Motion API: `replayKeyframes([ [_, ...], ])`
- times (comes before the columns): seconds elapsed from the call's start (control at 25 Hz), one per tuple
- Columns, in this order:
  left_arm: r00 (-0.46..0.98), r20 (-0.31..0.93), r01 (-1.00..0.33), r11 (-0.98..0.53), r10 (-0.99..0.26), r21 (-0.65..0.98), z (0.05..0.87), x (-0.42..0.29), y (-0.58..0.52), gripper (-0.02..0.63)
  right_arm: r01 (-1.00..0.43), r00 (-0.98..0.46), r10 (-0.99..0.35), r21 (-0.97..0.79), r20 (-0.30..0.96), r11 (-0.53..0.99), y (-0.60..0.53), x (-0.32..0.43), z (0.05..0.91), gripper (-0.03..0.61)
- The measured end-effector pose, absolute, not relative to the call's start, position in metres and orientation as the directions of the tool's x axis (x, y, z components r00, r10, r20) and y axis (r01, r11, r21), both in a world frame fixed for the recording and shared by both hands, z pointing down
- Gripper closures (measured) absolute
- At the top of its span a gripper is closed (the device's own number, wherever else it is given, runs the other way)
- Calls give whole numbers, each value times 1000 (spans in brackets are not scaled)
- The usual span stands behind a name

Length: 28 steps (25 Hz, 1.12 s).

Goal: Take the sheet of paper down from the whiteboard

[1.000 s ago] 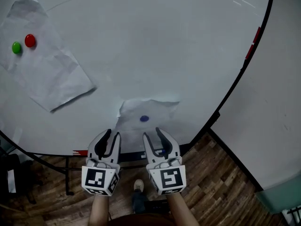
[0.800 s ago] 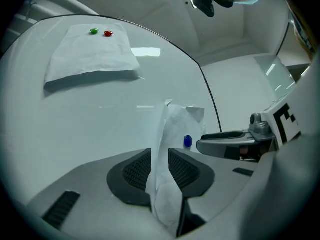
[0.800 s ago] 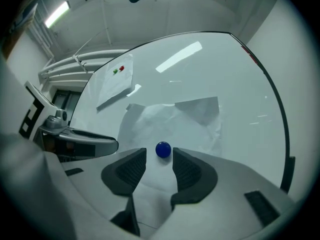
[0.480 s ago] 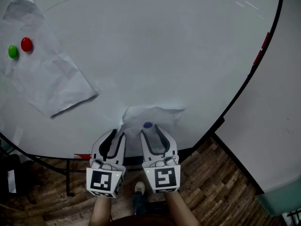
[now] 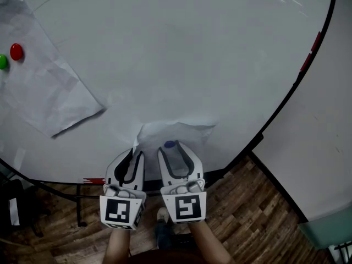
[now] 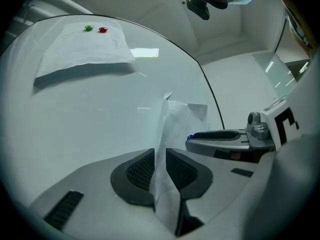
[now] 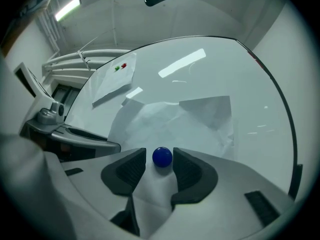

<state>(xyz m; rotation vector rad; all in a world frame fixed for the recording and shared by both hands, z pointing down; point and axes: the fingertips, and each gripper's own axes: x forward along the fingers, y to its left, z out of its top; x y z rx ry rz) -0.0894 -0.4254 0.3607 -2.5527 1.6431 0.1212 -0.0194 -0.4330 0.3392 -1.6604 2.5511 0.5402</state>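
A crumpled white sheet (image 5: 181, 132) hangs low on the whiteboard (image 5: 192, 54), pinned by a blue magnet (image 5: 169, 144). My left gripper (image 5: 132, 154) is at the sheet's left edge. In the left gripper view that edge of the sheet (image 6: 172, 119) stands between the dark pads, and the jaws of the left gripper (image 6: 160, 160) are closing on it with a little gap left. My right gripper (image 5: 172, 148) is open. Its pads flank the blue magnet (image 7: 162, 156) on both sides without pressing it, and the sheet (image 7: 170, 116) spreads out behind.
A second, larger sheet (image 5: 44, 87) hangs at the upper left under a red magnet (image 5: 16, 51) and a green magnet (image 5: 3, 62). The board's black frame (image 5: 286, 98) curves down the right side. Wooden floor (image 5: 247, 219) lies below, with a pale wall to the right.
Both grippers have moved up to the small sheet. The right jaws now sit around the blue magnet, and the left jaws have narrowed around the sheet's left edge.
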Motion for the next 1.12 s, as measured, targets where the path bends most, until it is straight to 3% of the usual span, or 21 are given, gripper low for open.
replayKeyframes([
  [0.28, 382, -104, -924, -378, -918, -58, 361, -95, -430, 548, -885, -367, -909, 374, -197, 276, -436, -17, 345, 449],
  [0.52, 381, -86, -924, -376, -921, -66, 361, -95, -431, 588, -891, -352, -913, 373, -205, 260, -436, -16, 344, 443],
  [1.12, 422, -152, -904, -428, -894, 7, 348, -91, -420, 591, -912, -344, -913, 310, -219, 270, -437, -7, 340, 443],
])
